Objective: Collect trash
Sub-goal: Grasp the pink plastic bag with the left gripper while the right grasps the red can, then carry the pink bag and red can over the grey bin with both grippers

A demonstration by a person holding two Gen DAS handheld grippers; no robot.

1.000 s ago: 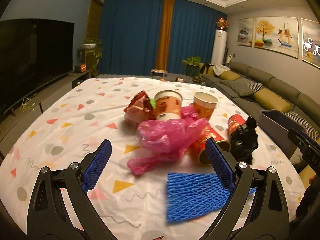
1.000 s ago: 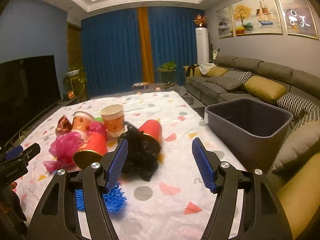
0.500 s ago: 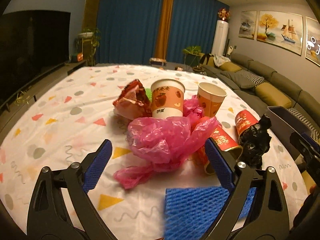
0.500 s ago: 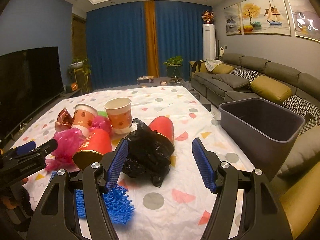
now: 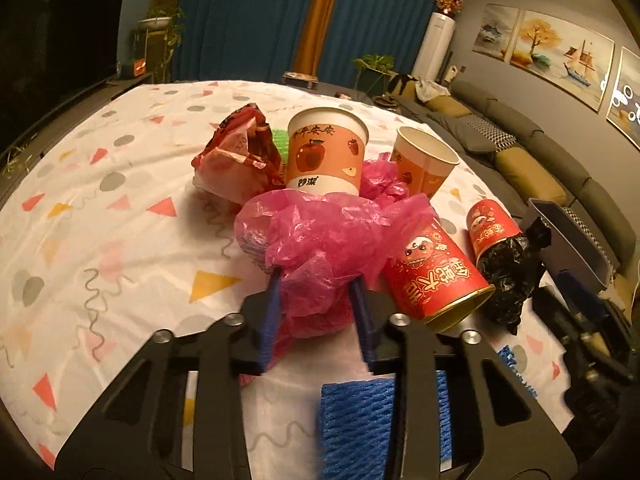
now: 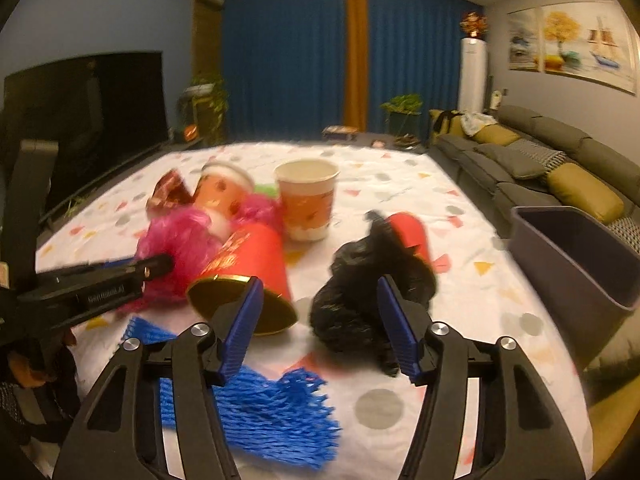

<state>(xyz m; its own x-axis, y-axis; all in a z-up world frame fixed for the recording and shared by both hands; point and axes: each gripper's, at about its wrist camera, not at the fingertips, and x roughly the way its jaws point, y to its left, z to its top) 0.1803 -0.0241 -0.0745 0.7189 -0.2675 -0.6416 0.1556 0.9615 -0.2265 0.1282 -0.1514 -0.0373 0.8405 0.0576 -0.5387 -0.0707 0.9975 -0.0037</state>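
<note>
A heap of trash lies on the patterned tablecloth point(image 5: 100, 216). My left gripper point(image 5: 316, 284) is shut on the crumpled pink plastic bag point(image 5: 320, 232); it also shows in the right wrist view point(image 6: 176, 240). Beside the bag lie a red paper cup point(image 5: 432, 276) on its side, a second red cup point(image 5: 490, 228), a black plastic bag point(image 5: 512, 264) and a blue foam net point(image 5: 356, 420). My right gripper point(image 6: 320, 292) is open, its fingers on either side of the black bag point(image 6: 360, 292), close to the fallen red cup point(image 6: 248, 272).
Two upright paper cups point(image 5: 326, 156) point(image 5: 424, 168) and a red snack wrapper point(image 5: 236, 160) stand behind the pink bag. A grey bin point(image 6: 576, 256) sits off the table's right edge, in front of a sofa point(image 6: 560, 168). A TV point(image 6: 84, 120) is at the left.
My left gripper moved forward and closed on the pink bag. My right gripper moved forward and lower, bringing its open fingers around the black bag.
</note>
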